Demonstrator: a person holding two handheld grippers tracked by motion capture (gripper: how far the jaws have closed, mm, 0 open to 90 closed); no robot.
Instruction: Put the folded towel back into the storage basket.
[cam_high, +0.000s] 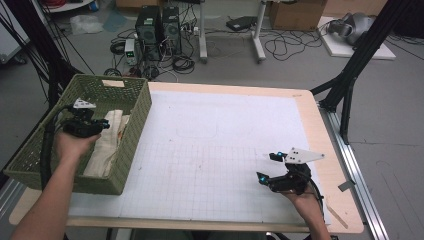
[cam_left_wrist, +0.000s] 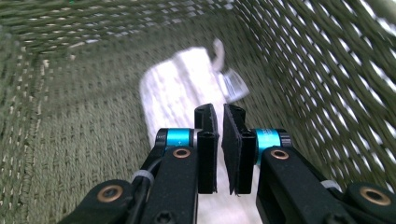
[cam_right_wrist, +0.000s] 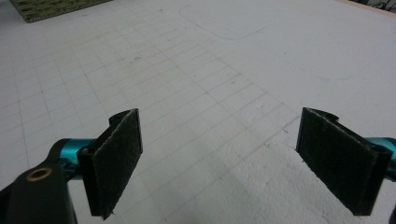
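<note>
While my left gripper, jaws nearly shut on nothing, hovers above the folded white cloth mid-frame in the green woven basket, it could nip only air, and my right gripper waits wide open and empty.

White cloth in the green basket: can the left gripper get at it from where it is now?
Probably yes. The left gripper is already inside the green basket, pointing at the white cloth, with nothing between them. Its jaws stand nearly together with nothing in them, so they would likely have to open first.
</note>
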